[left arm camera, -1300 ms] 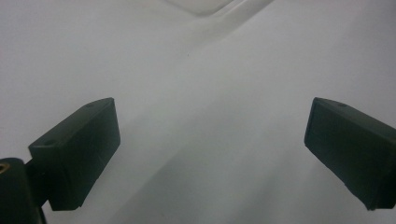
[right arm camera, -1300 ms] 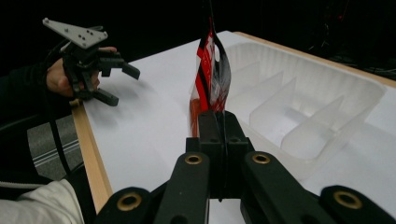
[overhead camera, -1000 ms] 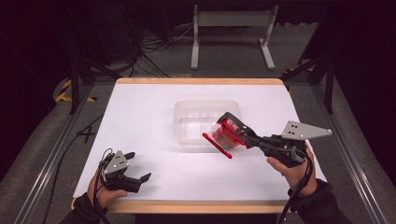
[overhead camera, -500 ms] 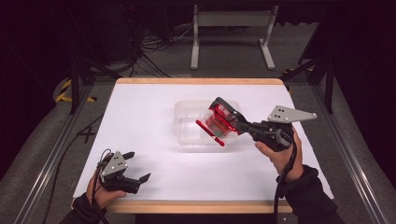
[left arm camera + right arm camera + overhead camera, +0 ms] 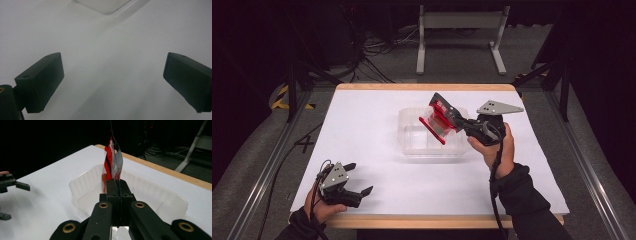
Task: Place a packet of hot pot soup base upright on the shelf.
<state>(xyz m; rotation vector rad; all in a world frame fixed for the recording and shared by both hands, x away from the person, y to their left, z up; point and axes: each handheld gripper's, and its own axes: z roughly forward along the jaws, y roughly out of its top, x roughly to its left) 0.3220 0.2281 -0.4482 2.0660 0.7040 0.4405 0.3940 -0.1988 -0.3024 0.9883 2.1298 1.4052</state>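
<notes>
Right hand-held gripper [image 5: 451, 120] pinches a red packet [image 5: 438, 121] between its closed jaws and holds it tilted above the clear plastic tub [image 5: 412, 145] that sits near the middle of the white desk [image 5: 362, 125]. In the right gripper view the packet [image 5: 113, 157] stands up from the jaw tips (its clear edge catching the light) over the tub [image 5: 160, 197]. At the desk's near left corner, the left hand-held gripper [image 5: 357, 181] rests with jaws spread and nothing between them.

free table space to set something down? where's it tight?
Bare: white table left of the clear plastic bin, and the strip between bin and left hand-held gripper. Tight: over the bin, where the right hand-held gripper holds a red packet.
</notes>
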